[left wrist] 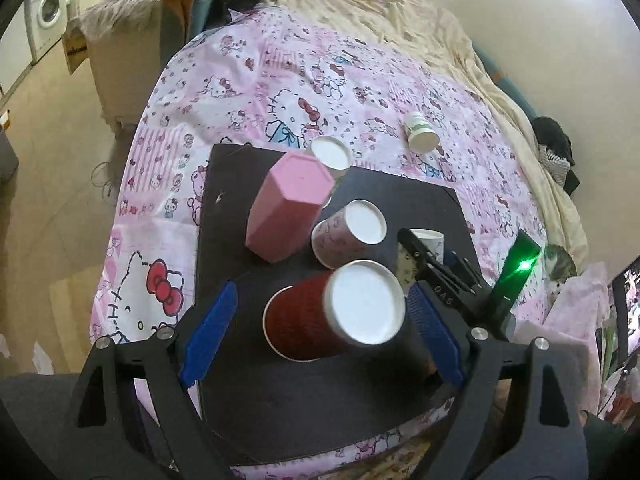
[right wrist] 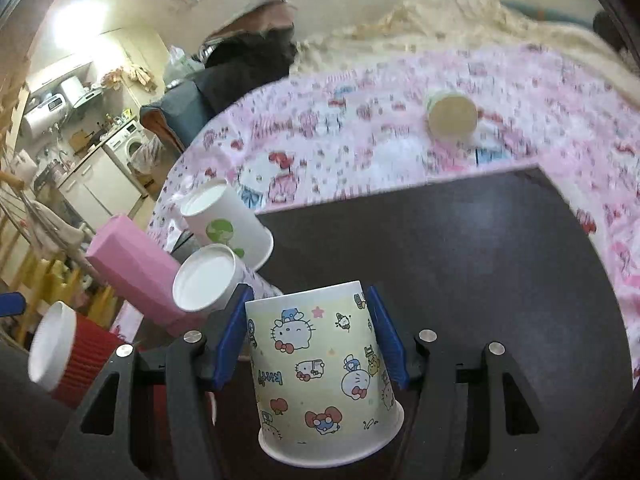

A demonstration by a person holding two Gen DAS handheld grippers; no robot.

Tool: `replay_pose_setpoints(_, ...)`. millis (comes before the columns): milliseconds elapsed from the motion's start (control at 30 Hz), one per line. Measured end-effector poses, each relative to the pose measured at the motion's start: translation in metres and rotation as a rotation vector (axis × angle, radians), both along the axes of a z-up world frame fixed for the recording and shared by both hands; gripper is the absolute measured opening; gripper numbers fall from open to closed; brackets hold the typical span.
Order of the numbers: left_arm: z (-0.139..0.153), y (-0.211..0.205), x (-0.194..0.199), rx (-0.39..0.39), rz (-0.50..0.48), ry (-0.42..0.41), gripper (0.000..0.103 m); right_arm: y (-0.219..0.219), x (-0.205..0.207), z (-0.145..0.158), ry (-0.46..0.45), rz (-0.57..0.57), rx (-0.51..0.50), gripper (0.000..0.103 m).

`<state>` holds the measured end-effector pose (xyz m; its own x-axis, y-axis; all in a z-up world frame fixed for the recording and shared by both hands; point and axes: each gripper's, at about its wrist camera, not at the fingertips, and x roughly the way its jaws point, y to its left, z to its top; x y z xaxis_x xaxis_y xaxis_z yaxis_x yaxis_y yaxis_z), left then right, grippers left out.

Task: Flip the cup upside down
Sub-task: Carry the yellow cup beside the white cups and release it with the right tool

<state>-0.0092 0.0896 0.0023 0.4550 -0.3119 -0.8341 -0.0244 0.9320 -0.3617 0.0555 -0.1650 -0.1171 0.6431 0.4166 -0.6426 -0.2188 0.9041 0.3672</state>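
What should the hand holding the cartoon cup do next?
Probably lower the cartoon cup onto the black board and let go. The right gripper has its blue pads on both sides of the cup, and the cup's rim already points down, bottom up. The board ahead of it looks bare, and the other flipped cups stand off to the left.

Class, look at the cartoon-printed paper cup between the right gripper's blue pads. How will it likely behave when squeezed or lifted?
The cartoon-printed paper cup looks thin-walled, so it would probably dent if squeezed. Empty and inverted, it is likely very light. Its tapered sides might slide between the right hand-held gripper pads.
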Motion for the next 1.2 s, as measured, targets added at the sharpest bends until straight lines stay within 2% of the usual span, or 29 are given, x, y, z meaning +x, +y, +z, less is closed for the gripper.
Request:
replay_pose_setpoints(100, -0.007, 0.003, 0.003, -0.027, 0.014, 0.016, 0.085, 0.003, -0.001, 0.002, -0.059, -0.025, -0.021, 0.061)
replay_pose_setpoints(167, -0.006, 0.001, 0.003, -0.039, 0.006, 0.009, 0.085, 0.003, -0.004, -0.001, -0.064, -0.03, -0.04, 0.061)
replay_pose_setpoints(267, -0.005, -0.004, 0.003, -0.016, -0.009, -0.003, 0.085, 0.003, -0.01, -0.009, -0.05, -0.02, -0.07, 0.061)
replay_pose_setpoints(367, -0.008, -0.003, 0.004, -0.024, -0.009, 0.013, 0.085, 0.005, -0.019, -0.005, -0.057, -0.009, -0.093, 0.061)
replay_pose_setpoints(633, -0.016, 0.0, 0.004, -0.065, 0.005, 0.055, 0.085, 0.004, -0.041, -0.014, 0.091, 0.054, -0.147, 0.063)
replay_pose_setpoints(733, -0.016, -0.003, 0.003, -0.049, -0.005, 0.056, 0.085, 0.006, -0.04, -0.017, 0.16, 0.087, -0.157, 0.065)
replay_pose_setpoints(900, -0.019, -0.005, 0.002, -0.05, -0.02, 0.072, 0.085, -0.002, -0.045, -0.013, 0.246, 0.073, -0.15, 0.07)
replay_pose_setpoints(967, -0.018, -0.008, 0.002, -0.039, -0.022, 0.067, 0.085, -0.002, -0.048, -0.011, 0.257, 0.082, -0.155, 0.07)
replay_pose_setpoints(1033, -0.016, -0.011, 0.003, -0.009, -0.023, 0.051, 0.085, 0.001, -0.051, -0.009, 0.228, 0.102, -0.186, 0.065)
replay_pose_setpoints(1200, -0.016, -0.016, 0.003, 0.02, -0.03, 0.044, 0.085, 0.016, -0.042, -0.01, 0.193, 0.141, -0.187, 0.065)
